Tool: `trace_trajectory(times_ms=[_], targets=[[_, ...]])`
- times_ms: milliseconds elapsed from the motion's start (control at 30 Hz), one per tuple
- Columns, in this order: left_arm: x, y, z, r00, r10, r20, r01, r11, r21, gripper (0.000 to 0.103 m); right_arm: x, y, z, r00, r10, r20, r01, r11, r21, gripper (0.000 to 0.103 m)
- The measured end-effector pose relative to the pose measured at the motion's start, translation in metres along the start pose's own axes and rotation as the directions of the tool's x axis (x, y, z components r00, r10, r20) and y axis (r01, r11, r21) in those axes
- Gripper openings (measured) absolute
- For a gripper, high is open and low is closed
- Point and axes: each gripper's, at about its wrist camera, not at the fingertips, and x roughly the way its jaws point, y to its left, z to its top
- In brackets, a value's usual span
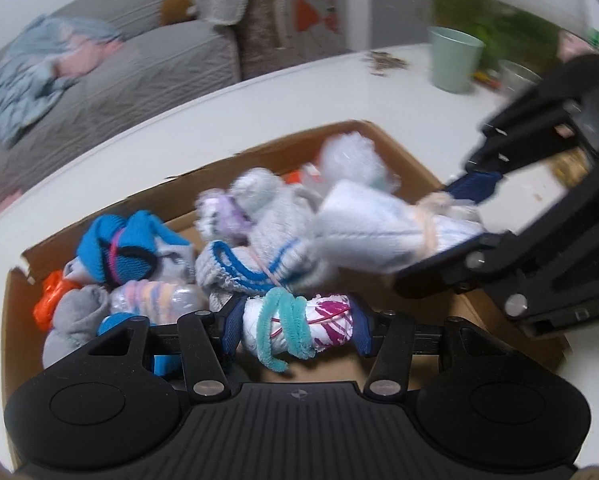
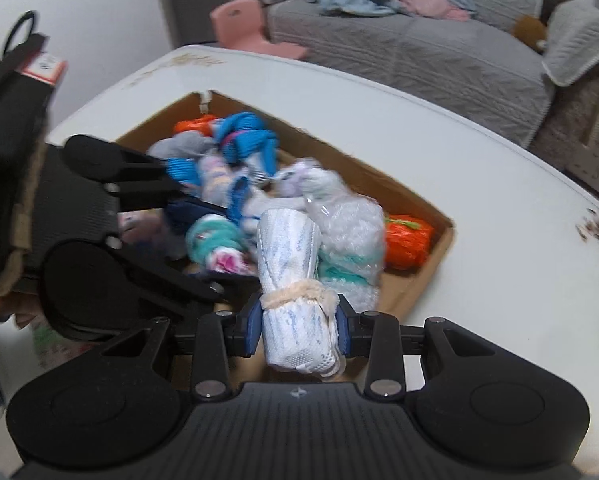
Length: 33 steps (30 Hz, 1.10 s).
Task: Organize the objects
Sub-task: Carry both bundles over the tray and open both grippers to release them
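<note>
Left gripper [image 1: 296, 328]: pads clamped on both ends of a white roll with magenta print [image 1: 323, 326], teal pipe cleaner [image 1: 287, 320] wrapped round its middle. Roll lies crosswise between the fingers, filling the gap.

Right gripper [image 2: 297, 326]: nearly closed, pads pinching a white-and-blue rolled bundle [image 2: 289, 256] at its cream tie [image 2: 299, 294]. Bundle runs lengthwise, most of it sticking out ahead of the fingertips, a short end behind them.

Both loads hang over the cardboard box [image 1: 379, 136]. Just ahead of the left fingers: blue-striped sock roll [image 1: 243, 268], blue sock bundle [image 1: 131, 248]. Ahead of the right fingers: bubble-wrap bundle [image 2: 351, 236], orange item [image 2: 407, 236]. Box sits on a white table [image 2: 479, 160].
</note>
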Motion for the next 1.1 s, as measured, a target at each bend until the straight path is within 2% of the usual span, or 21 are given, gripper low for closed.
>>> trace_trajectory(times_ms=[100, 167, 433, 567, 700, 867, 900, 1000, 1100], targets=[[-0.002, -0.005, -0.005, 0.998, -0.055, -0.024, 0.056, 0.997, 0.062, 0.059, -0.001, 0.001, 0.000, 1.000, 0.025, -0.018, -0.025, 1.000, -0.013, 0.033], [0.000, -0.010, -0.007, 0.998, -0.059, -0.037, 0.062, 0.993, 0.098, 0.059, 0.002, 0.000, 0.000, 0.999, 0.019, -0.026, -0.019, 1.000, -0.009, 0.033], [0.010, -0.014, -0.001, 0.999, -0.013, -0.047, 0.014, 1.000, 0.024, 0.063, 0.015, -0.005, 0.000, 0.998, -0.024, -0.055, 0.027, 0.998, 0.052, 0.035], [0.010, -0.014, -0.001, 0.999, 0.015, -0.052, -0.016, 1.000, -0.011, 0.071, 0.015, -0.006, -0.001, 0.998, -0.040, -0.055, 0.044, 0.997, 0.069, 0.036], [0.007, -0.012, -0.003, 0.997, 0.037, -0.074, -0.041, 0.998, -0.052, 0.085, 0.014, -0.006, 0.001, 0.998, -0.044, -0.050, 0.048, 0.995, 0.085, 0.046], [-0.001, -0.013, -0.004, 0.995, 0.055, -0.078, -0.060, 0.997, -0.059, 0.091, 0.009, 0.000, 0.003, 0.997, -0.054, -0.048, 0.057, 0.995, 0.078, 0.055], [-0.003, -0.013, -0.004, 0.995, 0.063, -0.078, -0.068, 0.995, -0.068, 0.093, 0.007, 0.000, 0.004, 0.997, -0.056, -0.045, 0.059, 0.995, 0.081, 0.059], [-0.009, -0.012, -0.004, 0.993, 0.084, -0.087, -0.094, 0.988, -0.124, 0.094, 0.002, -0.001, 0.008, 0.998, -0.044, -0.040, 0.049, 0.990, 0.134, 0.071], [-0.013, -0.010, -0.004, 0.991, 0.098, -0.092, -0.114, 0.977, -0.179, 0.095, 0.004, 0.002, 0.014, 0.997, -0.062, -0.054, 0.071, 0.979, 0.189, 0.073]])
